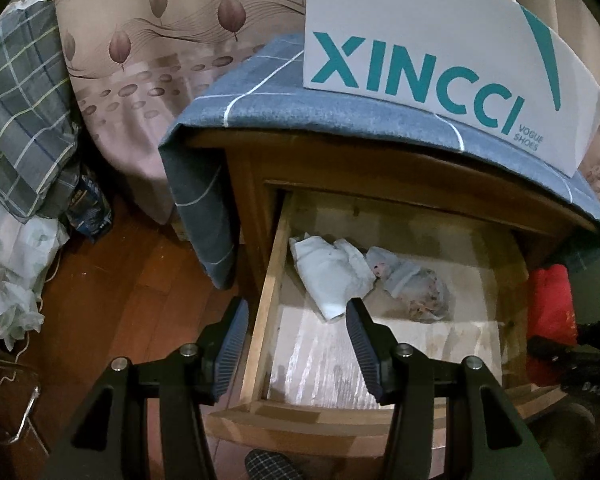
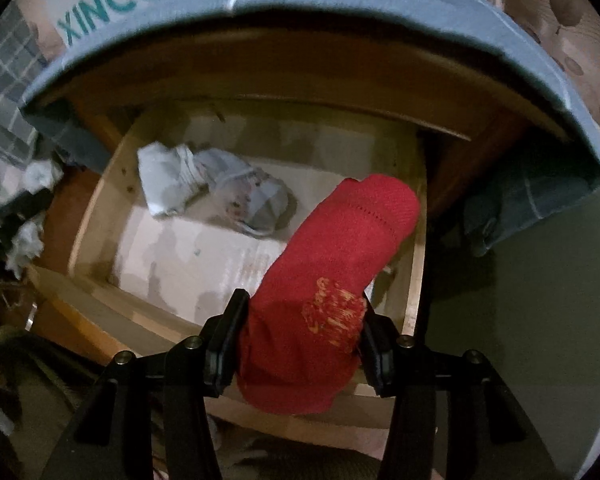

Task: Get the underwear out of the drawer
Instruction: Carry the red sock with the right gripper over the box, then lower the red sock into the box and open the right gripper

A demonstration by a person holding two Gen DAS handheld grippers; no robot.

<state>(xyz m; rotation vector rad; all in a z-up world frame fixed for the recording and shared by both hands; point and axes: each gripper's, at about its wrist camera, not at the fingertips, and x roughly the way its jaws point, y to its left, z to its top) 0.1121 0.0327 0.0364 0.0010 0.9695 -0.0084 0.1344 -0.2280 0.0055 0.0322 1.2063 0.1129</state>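
The wooden drawer [image 1: 268,280] of a nightstand stands pulled open. Inside lie a folded white garment [image 1: 332,270] and a pale bundled garment [image 1: 416,284]; both show in the right wrist view, the white garment [image 2: 168,184] and the bundle [image 2: 252,200]. My right gripper [image 2: 302,316] is shut on a red piece of underwear [image 2: 340,248] with gold print, held above the drawer's right front part. The red underwear also shows in the left wrist view [image 1: 550,300] at the right. My left gripper [image 1: 298,320] is open and empty over the drawer's left front corner.
A white XINCCI shoe box [image 1: 440,52] stands on a blue checked cloth [image 1: 268,96] covering the nightstand top. A patterned curtain [image 1: 148,40] hangs behind. Plaid bedding [image 1: 20,112] and white fabric pile up at the left over a wooden floor [image 1: 120,300].
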